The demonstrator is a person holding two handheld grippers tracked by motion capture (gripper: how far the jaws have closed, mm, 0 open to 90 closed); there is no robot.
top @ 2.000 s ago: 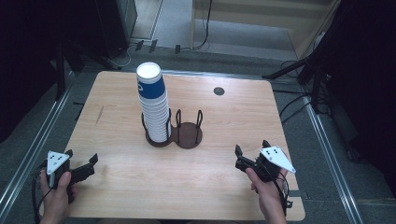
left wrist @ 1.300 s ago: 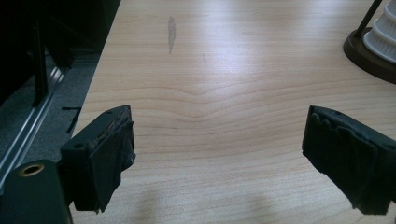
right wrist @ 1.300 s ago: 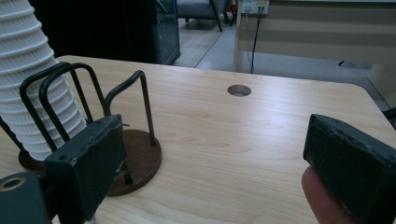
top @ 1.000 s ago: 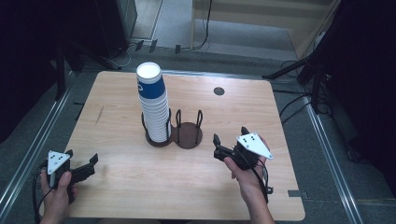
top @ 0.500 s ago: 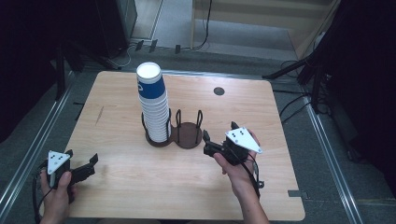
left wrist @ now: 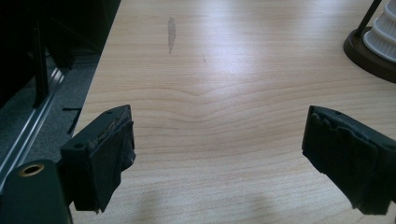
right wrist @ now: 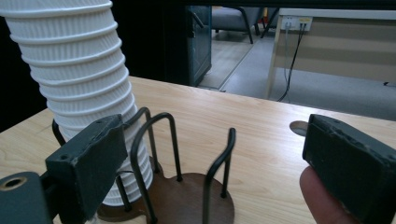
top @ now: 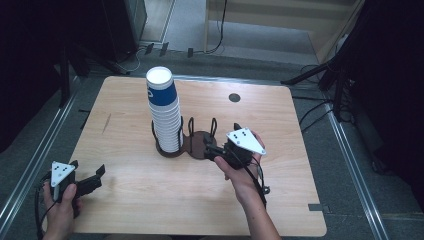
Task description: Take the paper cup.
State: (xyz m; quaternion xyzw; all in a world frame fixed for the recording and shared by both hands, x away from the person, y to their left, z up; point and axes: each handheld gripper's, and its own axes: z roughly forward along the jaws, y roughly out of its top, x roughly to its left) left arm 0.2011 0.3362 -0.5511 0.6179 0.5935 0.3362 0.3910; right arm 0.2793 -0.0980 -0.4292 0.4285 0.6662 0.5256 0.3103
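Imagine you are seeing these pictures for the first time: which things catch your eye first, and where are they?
The tall, leaning cup stack stands out first, sitting in the left ring of a dark wire holder near the table's middle. Next is the right gripper, open, right at the holder's empty right ring. The left gripper is open too, low over the near left corner, far from the cups.

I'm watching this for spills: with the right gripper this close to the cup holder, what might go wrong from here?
1. The cup stack is tall and already leans in the holder; a nudge from the open right gripper may topple it.
2. The jaws sit beside the holder's thin wire loops, so they might snag one and drag the whole base.
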